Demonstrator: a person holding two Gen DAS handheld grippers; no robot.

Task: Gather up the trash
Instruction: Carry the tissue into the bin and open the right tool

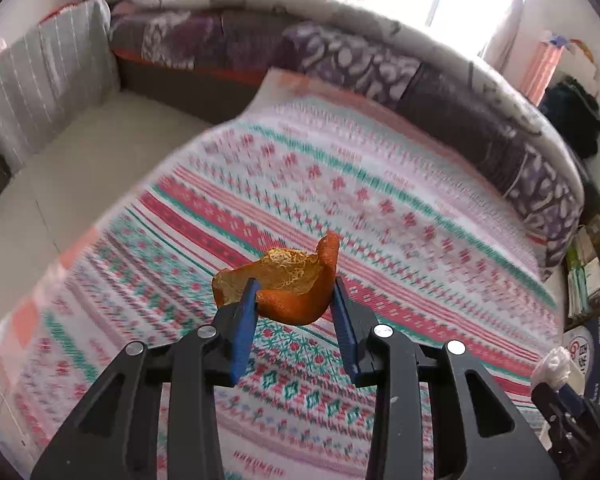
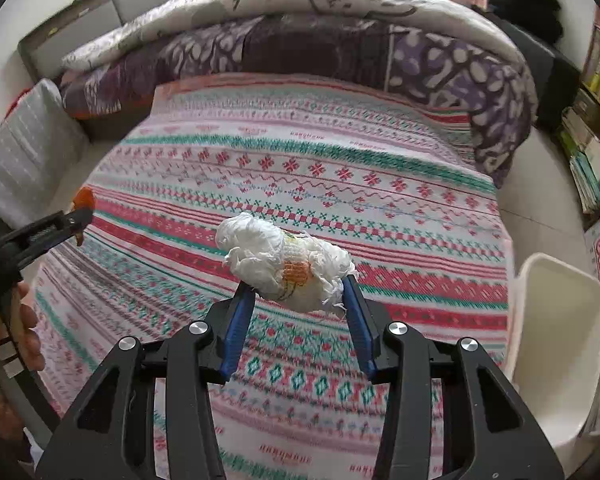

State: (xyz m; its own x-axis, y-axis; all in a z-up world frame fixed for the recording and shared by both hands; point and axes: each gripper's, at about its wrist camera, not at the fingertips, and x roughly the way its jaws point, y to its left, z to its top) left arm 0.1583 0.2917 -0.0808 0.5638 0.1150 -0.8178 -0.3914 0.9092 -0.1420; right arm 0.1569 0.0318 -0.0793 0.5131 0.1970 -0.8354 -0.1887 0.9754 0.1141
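Orange peel (image 1: pixel 288 284) in tilted left hand-held gripper (image 1: pixel 296 292)

You saw only an edge of the white bin (image 2: pixel 556 344), cut off at the right, only part of the hand (image 2: pixel 4 344) at the left border, the far bookshelf (image 2: pixel 596 120) too blurred to read, and the bedspread (image 1: pixel 148 240) smeared at its left side.
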